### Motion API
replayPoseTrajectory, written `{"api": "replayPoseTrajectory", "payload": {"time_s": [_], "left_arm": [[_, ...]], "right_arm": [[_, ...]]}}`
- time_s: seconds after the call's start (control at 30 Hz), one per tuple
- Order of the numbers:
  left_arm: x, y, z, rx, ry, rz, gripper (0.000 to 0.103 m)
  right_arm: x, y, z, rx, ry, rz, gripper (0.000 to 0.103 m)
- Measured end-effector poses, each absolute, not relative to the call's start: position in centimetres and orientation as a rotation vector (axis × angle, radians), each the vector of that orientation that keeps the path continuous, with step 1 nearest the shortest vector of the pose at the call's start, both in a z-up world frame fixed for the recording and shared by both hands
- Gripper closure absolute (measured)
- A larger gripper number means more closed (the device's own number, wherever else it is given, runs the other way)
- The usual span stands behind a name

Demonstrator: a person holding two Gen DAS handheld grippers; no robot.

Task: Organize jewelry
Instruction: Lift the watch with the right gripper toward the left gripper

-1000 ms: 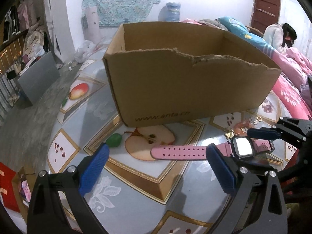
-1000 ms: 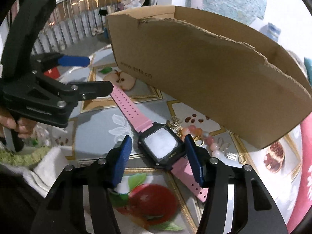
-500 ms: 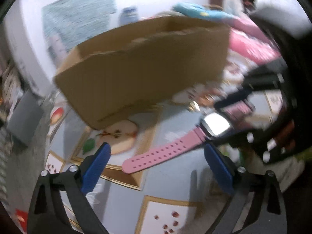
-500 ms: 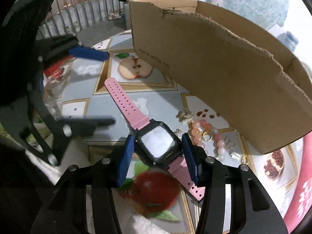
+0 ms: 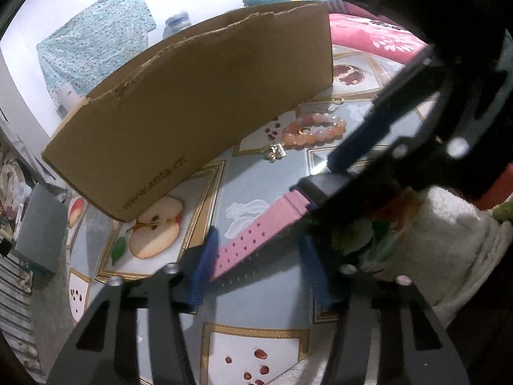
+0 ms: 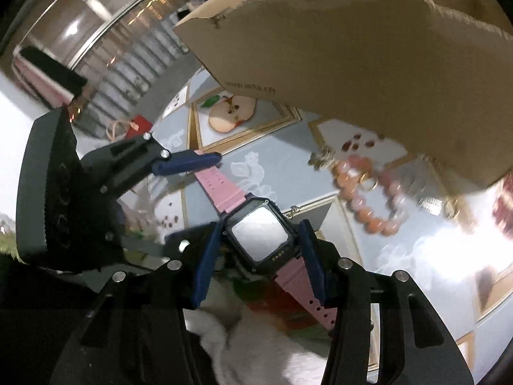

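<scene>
A pink-strapped watch point(image 6: 261, 235) with a black square face is held above the table. My right gripper point(image 6: 259, 256) is shut on its black case. In the left wrist view the long pink strap point(image 5: 256, 234) runs between my left gripper's point(image 5: 259, 269) blue pads, which stand close about the strap end but are still parted. A peach bead bracelet point(image 5: 315, 130) with a gold ring lies by the cardboard box point(image 5: 198, 109), also seen in the right wrist view point(image 6: 368, 192).
Small gold trinkets point(image 5: 274, 152) lie next to the bracelet. The fruit-patterned tablecloth point(image 5: 253, 192) covers the table. A white fluffy sleeve point(image 5: 449, 250) sits at the right. A grey bin point(image 5: 38, 231) stands on the floor to the left.
The right gripper has lifted the watch off the table. The left gripper swung in, narrowed its jaws and now straddles the free strap end.
</scene>
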State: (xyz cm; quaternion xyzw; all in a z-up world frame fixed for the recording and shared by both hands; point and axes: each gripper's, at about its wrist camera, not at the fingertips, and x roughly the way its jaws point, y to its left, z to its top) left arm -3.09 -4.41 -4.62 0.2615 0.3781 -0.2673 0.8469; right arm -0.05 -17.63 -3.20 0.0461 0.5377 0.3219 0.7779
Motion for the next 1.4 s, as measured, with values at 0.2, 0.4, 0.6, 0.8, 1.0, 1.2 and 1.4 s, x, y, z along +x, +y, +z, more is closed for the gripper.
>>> {"api": "replayPoseTrajectory", "payload": {"time_s": [0.2,0.4,0.6,0.8,1.0,1.2,1.4], "left_arm": [[-3.0,-4.1,-4.5,0.604,0.785,-0.566,0.082],[-3.9,-4.4,-4.8,0.727,0.745,-0.587,0.087],[-3.7,-4.2,-4.8,0.754,0.744,-0.621,0.088],[-3.4,-4.1,-4.9,0.772,0.742,-0.64,0.089],[-3.4,-4.1,-4.9,0.779,0.743,-0.647,0.089],[-3.3,-4.0,-4.9,0.774,0.743,-0.644,0.089],[-3.3,-4.0,-4.9,0.768,0.744,-0.642,0.089]], "right_arm": [[-0.6,-17.7,-2.2,0.061,1.122,0.676,0.056],[1.1,-19.0,-0.5,0.026,1.063,0.65,0.063],[2.7,-17.5,-2.0,-0.165,1.104,0.674,0.085],[2.7,-15.6,-3.1,-0.364,1.125,0.781,0.091],[2.3,-14.3,-3.4,-0.507,1.126,0.854,0.093],[3.2,-14.8,-3.6,-0.524,1.104,0.778,0.094],[3.6,-15.8,-3.5,-0.472,1.11,0.721,0.096]]}}
